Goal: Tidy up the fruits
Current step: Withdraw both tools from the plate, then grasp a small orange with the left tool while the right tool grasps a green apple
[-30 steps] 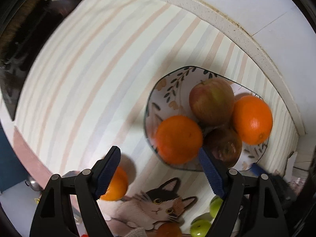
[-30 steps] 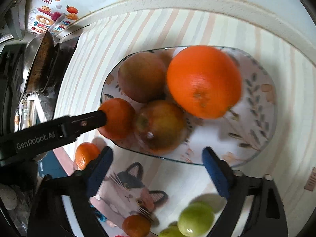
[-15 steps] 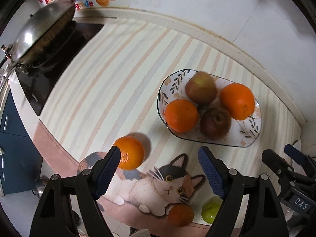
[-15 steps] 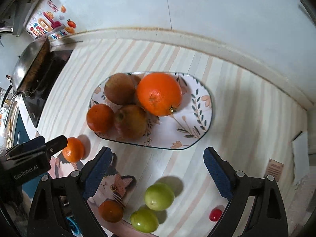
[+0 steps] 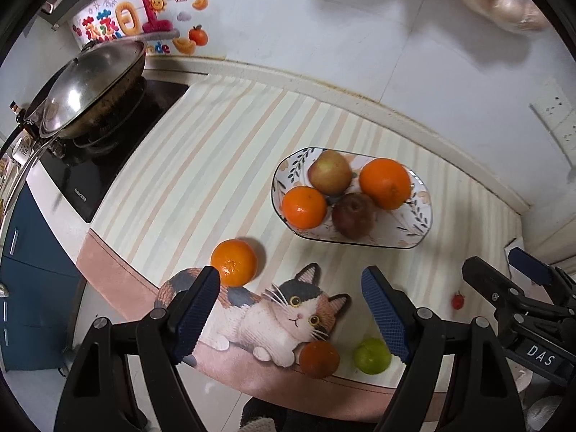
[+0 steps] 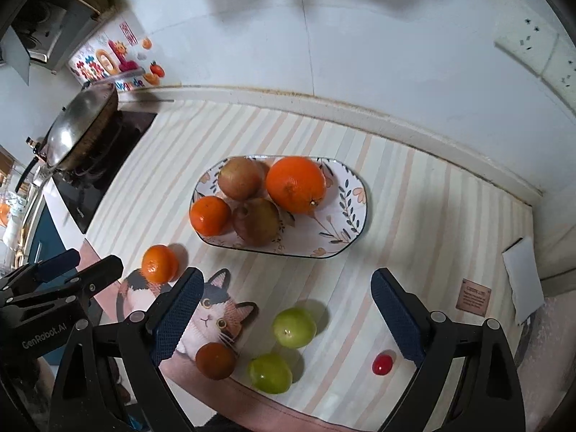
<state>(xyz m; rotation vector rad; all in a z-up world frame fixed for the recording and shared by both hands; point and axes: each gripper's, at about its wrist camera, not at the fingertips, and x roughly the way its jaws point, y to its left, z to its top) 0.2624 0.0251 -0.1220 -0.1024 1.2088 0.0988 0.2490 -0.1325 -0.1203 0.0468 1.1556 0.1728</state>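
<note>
Left gripper (image 5: 289, 318): jaws apart, empty.
Right gripper (image 6: 284, 315): jaws apart, empty.
Plate (image 6: 354, 212): fruit crowds its left end.
Risk: loose orange (image 6: 158, 263) may roll if nudged.

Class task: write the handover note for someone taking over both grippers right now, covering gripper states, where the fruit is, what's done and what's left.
Left gripper: open, empty, above the cat picture on the mat.
Right gripper: open, empty, above the mat's near edge.
Done: the plate holds four fruits: large orange, small orange and two apples.
Left: loose on the mat are a mandarin, a darker orange-red fruit, two green fruits and a small red one.
</note>
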